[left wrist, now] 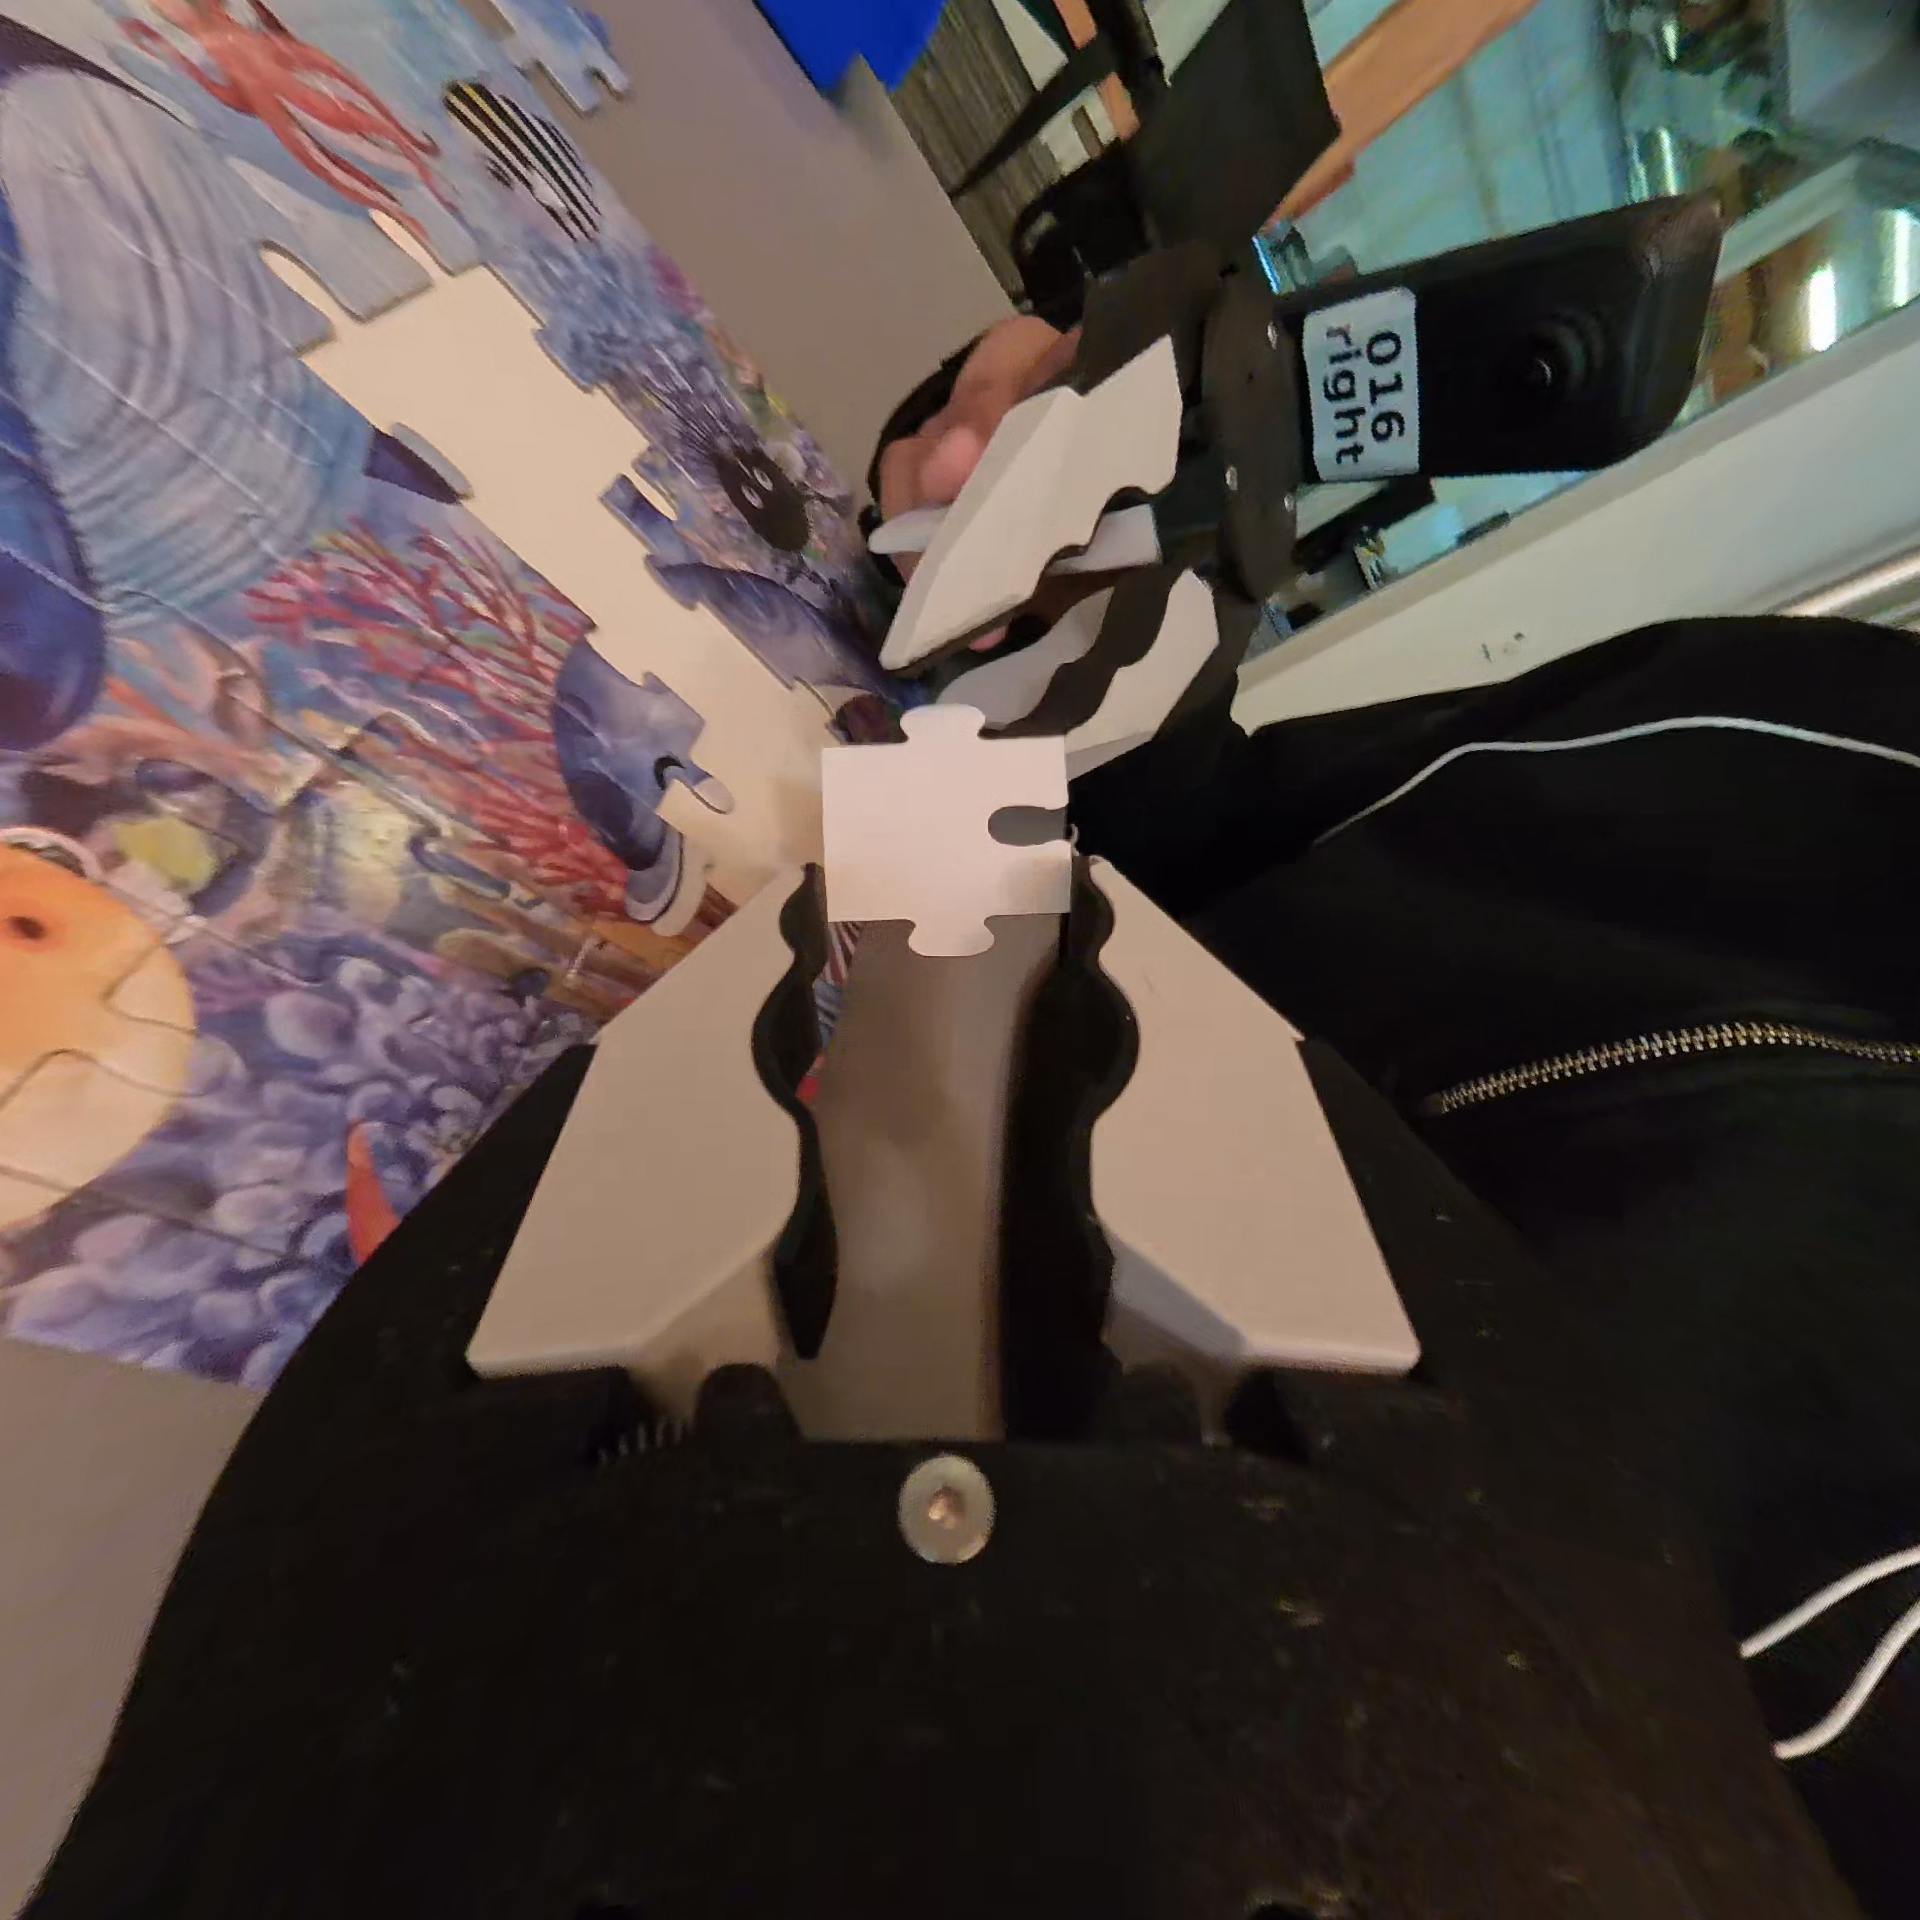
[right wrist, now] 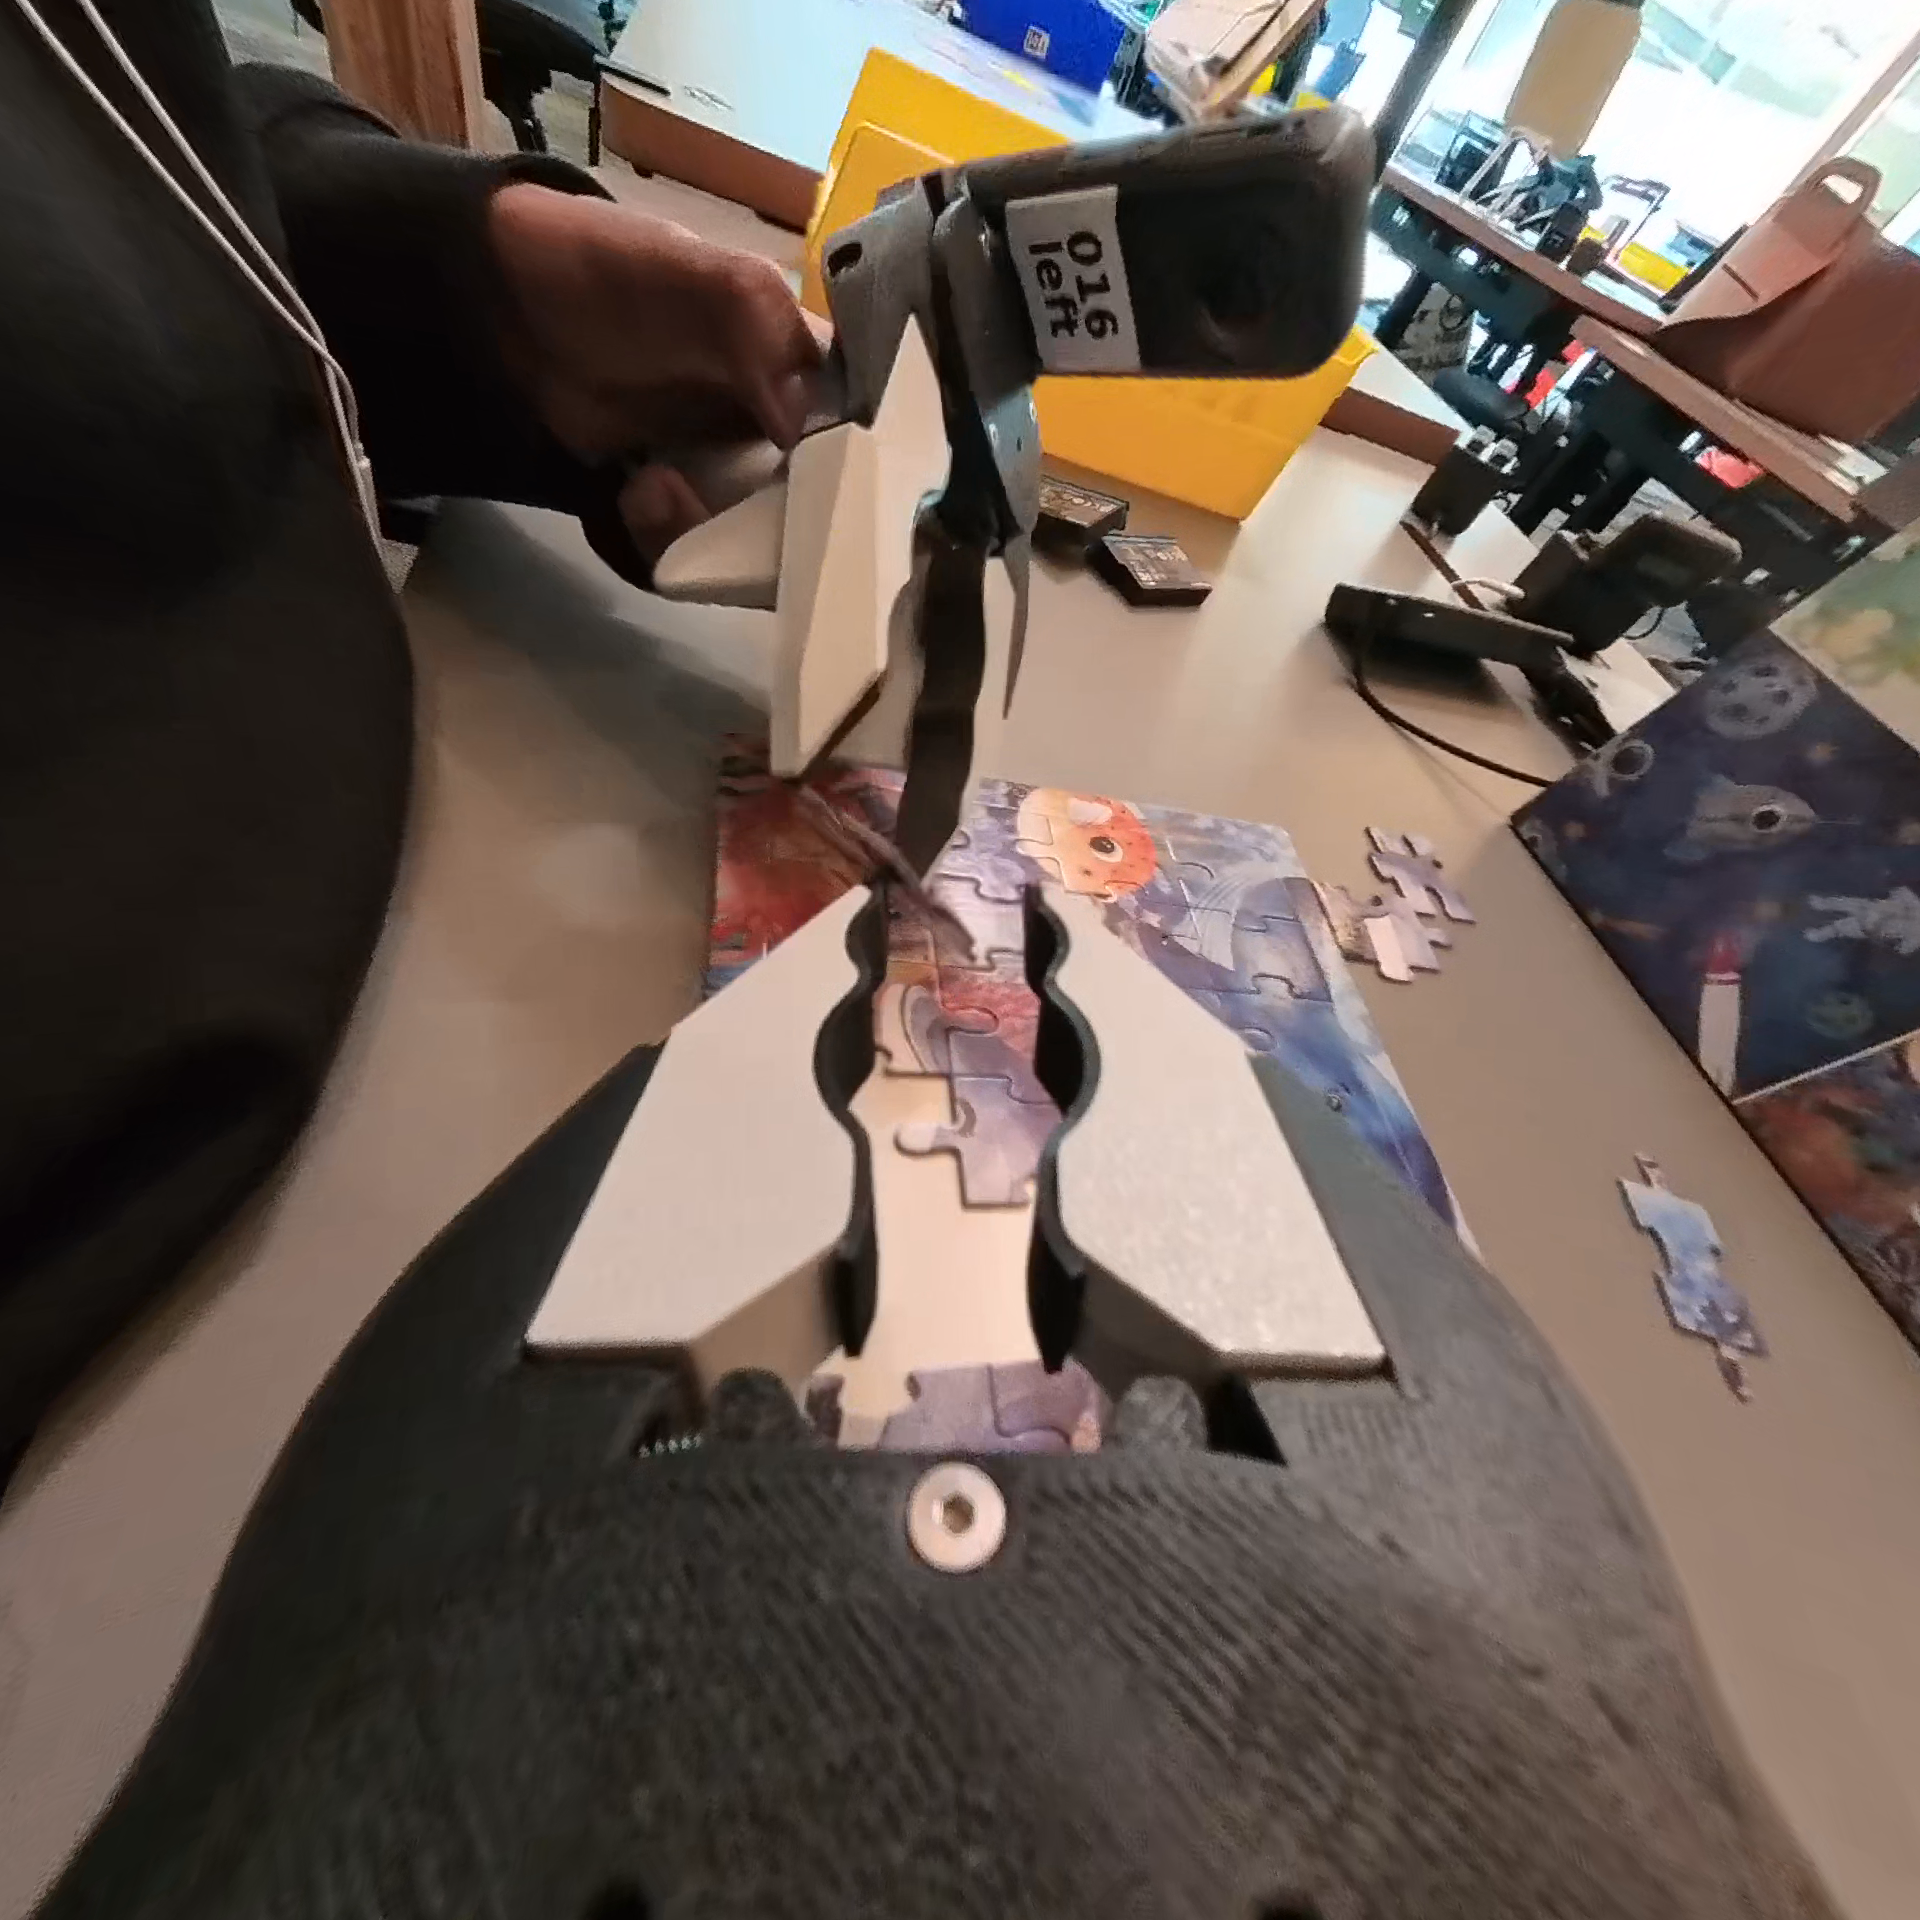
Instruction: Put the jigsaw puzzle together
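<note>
Piece [left wrist: 948, 831] edgewise in left claw [left wrist: 940, 894]

Each hand-held gripper [left wrist: 945, 883] [right wrist: 951, 914] is built with a black textured body, white wedge-shaped fingers [left wrist: 665, 1164] lined with wavy black pads, and a silver screw [left wrist: 945, 1509]. A black zipped jacket [left wrist: 1610, 935] and a thin white cord [left wrist: 1558, 743] are worn.

white-backed puzzle piece [left wrist: 943, 831], part-assembled sea puzzle [left wrist: 260, 727]

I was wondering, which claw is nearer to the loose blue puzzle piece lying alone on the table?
Right. The right claw hangs open over the puzzle, with the loose piece beside it. The left claw is farther away, over the puzzle's far edge, gripping a white-backed piece.
</note>
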Demonstrator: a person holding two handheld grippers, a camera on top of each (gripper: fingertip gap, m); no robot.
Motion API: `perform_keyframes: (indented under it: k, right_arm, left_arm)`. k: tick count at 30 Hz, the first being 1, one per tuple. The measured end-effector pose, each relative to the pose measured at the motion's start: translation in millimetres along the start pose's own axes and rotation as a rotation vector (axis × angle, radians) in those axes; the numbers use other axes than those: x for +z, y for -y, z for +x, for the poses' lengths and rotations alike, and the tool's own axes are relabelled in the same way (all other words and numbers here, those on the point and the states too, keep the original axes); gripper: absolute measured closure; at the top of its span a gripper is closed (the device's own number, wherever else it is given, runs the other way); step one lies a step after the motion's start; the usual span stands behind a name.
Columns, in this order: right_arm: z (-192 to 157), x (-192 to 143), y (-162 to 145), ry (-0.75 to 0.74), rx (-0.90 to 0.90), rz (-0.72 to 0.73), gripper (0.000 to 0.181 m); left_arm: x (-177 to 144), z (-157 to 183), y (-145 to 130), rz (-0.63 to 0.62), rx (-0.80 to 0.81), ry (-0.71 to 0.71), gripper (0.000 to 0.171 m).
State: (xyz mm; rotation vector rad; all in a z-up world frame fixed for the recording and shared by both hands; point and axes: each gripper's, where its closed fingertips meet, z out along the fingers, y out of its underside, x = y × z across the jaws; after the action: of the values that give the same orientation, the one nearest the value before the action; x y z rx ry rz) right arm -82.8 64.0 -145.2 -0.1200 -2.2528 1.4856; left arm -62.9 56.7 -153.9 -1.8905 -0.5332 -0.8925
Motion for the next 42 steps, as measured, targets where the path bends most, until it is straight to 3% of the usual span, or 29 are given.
perform_keyframes:
  k: [6, 11, 16, 19, 22, 26, 29, 42]
  right_arm:
    - [-2.6, -2.3, -2.7, 0.043, 0.068, -0.014, 0.181]
    - [6.1, -8.4, -0.4, 0.044, 0.171, 0.014, 0.181]
    - [14.9, -8.5, -13.9, 0.021, 0.246, -0.042, 0.181]
    - [12.6, -9.2, -25.3, 0.089, 0.448, -0.1, 0.181]
    - [-8.4, -16.0, -34.0, 0.319, 0.823, -0.171, 0.181]
    - [-3.1, -22.5, -28.5, 0.45, 1.166, -0.042, 0.181]
    - [-8.8, -18.3, -55.5, 0.394, 1.182, -0.191, 0.181]
    - [-22.4, -20.0, -70.2, 0.358, 1.097, -0.373, 0.171]
  left_arm:
    - [0.6, 1.8, 7.5, 0.039, 0.024, -0.002, 0.124]
    - [-6.3, 1.3, 15.2, 0.093, 0.03, -0.014, 0.123]
    - [-13.6, -14.0, 18.1, 0.112, 0.071, 0.087, 0.123]
    - [-19.4, -23.8, 23.8, 0.143, 0.134, 0.178, 0.123]
    - [-18.3, -36.9, 21.1, 0.103, 0.248, 0.314, 0.123]
    - [-6.0, -42.1, 14.1, 0.03, 0.389, 0.412, 0.129]
    - [0.2, -42.8, 11.5, -0.005, 0.466, 0.456, 0.137]
    - [13.6, -52.6, 0.8, -0.099, 0.555, 0.521, 0.143]
